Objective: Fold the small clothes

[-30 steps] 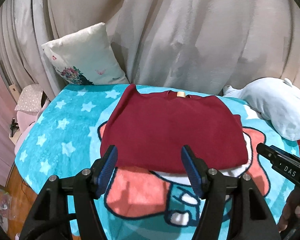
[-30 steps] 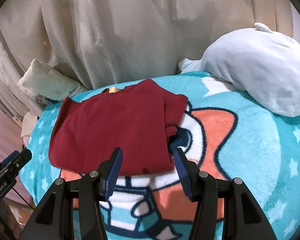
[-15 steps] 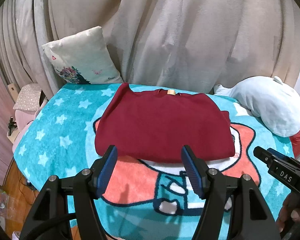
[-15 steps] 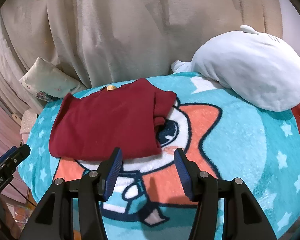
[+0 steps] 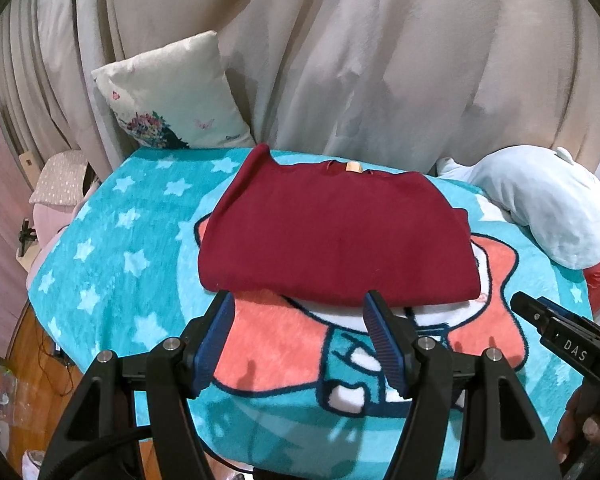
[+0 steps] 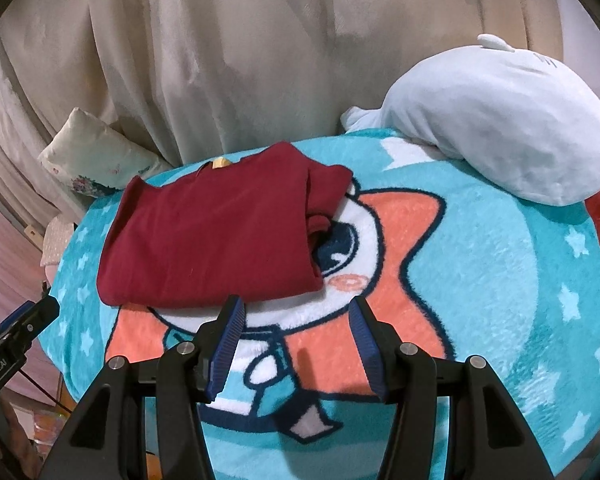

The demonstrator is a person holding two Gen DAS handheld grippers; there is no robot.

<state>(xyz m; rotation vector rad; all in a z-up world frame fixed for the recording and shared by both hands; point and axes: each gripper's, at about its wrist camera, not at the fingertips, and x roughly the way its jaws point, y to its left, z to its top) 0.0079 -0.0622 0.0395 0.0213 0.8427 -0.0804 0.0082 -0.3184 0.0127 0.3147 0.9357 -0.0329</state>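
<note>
Both claws pulled back from red shirt [image 5: 332, 236], left claw [image 5: 300, 344] and right claw [image 6: 296, 346] apart, empty; fold on blanket [image 5: 120, 240] looks done.

Bare blanket [image 5: 300, 344] is seen just ahead of the left claw [image 5: 300, 308]. Farther ahead lies the red shirt [image 5: 332, 240]; the plush toy [image 5: 540, 208] sits off to its right.

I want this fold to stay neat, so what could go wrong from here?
The tucked sleeve bunches out at the red shirt's right edge, so it may spring loose. The fluffy blanket could drag the bottom layer if either open tool, left or right, slides under it.
</note>
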